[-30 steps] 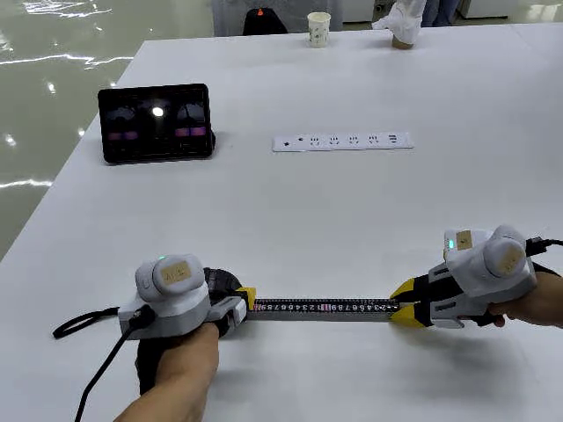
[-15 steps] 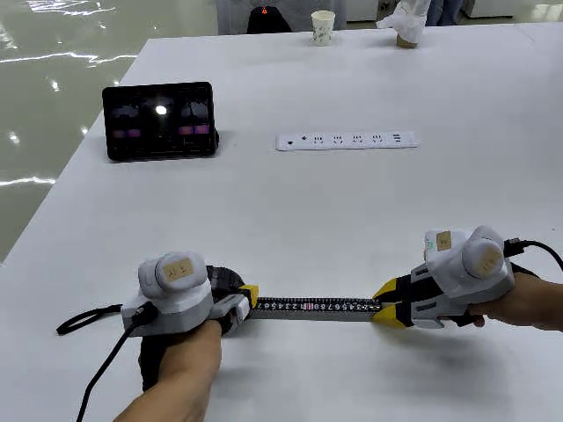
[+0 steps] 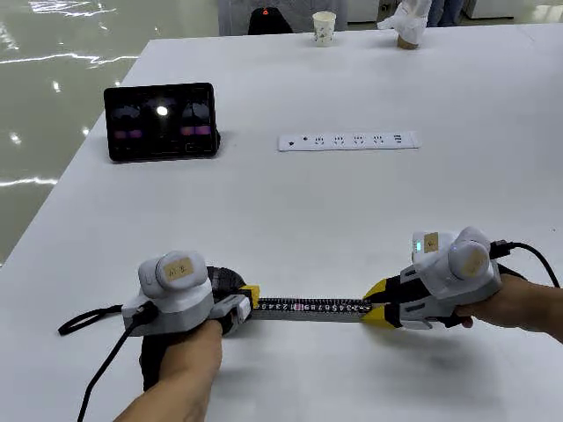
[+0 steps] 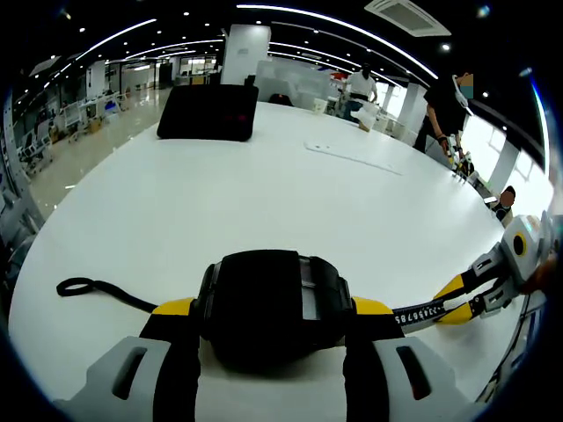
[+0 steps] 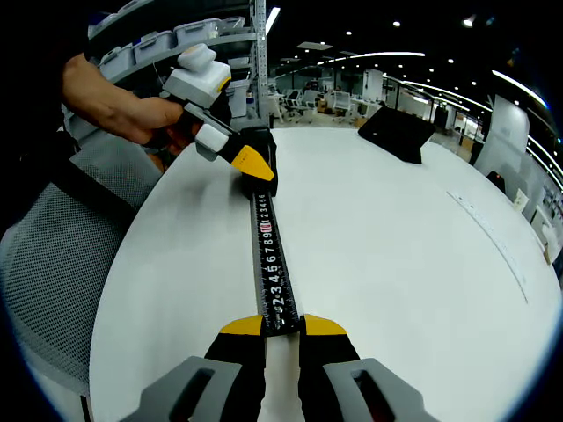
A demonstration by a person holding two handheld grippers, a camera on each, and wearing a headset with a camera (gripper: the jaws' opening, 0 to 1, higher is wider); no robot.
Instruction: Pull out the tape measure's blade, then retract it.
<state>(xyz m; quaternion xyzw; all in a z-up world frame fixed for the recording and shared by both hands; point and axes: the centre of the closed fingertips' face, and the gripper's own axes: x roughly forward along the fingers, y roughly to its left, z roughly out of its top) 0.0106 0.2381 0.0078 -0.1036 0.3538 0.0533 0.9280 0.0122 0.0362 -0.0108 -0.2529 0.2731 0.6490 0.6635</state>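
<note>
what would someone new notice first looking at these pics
The tape measure blade lies stretched flat along the near edge of the white table, its black case clamped in the left gripper and its tip pinched by the right gripper. Behind that, a dark tablet stands at the far left, with a white power strip lying mid-table.

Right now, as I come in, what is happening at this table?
A person works at a white table with a gripper in each hand. The left gripper is clamped on the black case of the tape measure. The right gripper pinches the end of the blade. The blade is drawn out and stretched straight between the two grippers, so it is not yet fully retracted.
</note>
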